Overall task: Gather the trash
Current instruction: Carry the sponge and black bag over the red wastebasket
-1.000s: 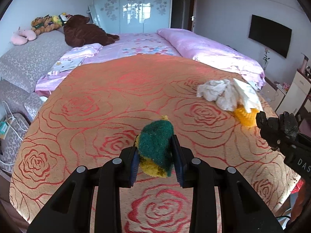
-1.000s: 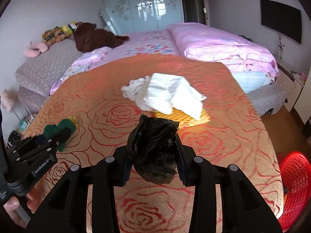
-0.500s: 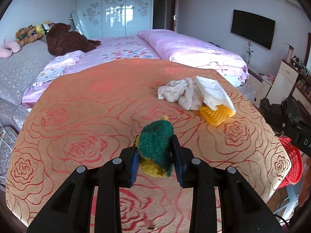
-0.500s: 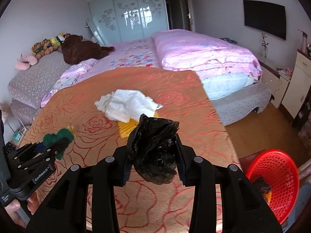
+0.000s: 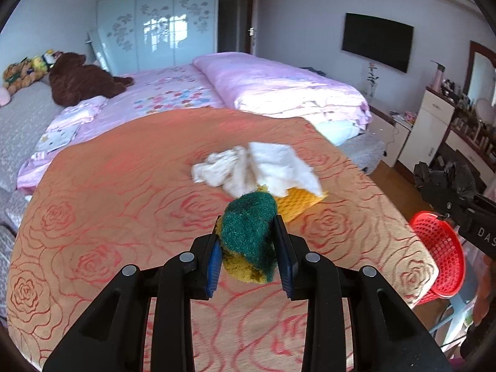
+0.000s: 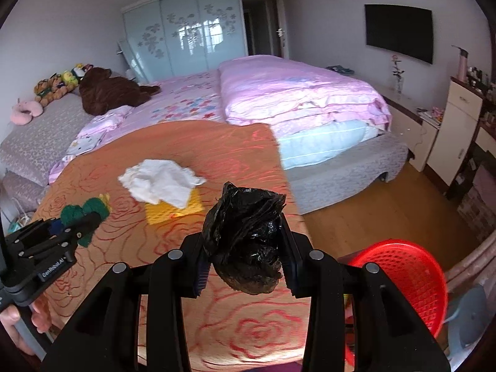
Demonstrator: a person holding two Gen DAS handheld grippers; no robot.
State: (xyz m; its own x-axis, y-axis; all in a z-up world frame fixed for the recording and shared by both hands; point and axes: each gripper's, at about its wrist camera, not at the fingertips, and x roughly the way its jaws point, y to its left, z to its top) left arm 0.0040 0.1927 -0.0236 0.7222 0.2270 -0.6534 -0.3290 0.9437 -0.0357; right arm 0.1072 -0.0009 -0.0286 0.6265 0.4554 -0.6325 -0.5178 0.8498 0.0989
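My left gripper [image 5: 249, 241] is shut on a green and yellow scouring sponge [image 5: 248, 232], held above the orange rose-patterned tablecloth [image 5: 124, 192]. My right gripper [image 6: 245, 248] is shut on a crumpled black plastic bag [image 6: 245, 238] near the table's right edge. A red mesh basket [image 6: 400, 279] stands on the floor to the right of the table, below the right gripper; it also shows in the left wrist view [image 5: 440, 248]. Crumpled white tissues [image 5: 257, 167] lie on a yellow sponge cloth [image 5: 297, 201] on the table.
A bed with pink bedding [image 6: 294, 93] stands beyond the table. White cabinets [image 6: 455, 124] line the right wall on the wooden floor [image 6: 387, 210]. Plush toys [image 5: 71, 80] lie on the grey sofa at far left.
Both grippers have swung to the right with their loads. The red basket has come into view and is now close under the right gripper.
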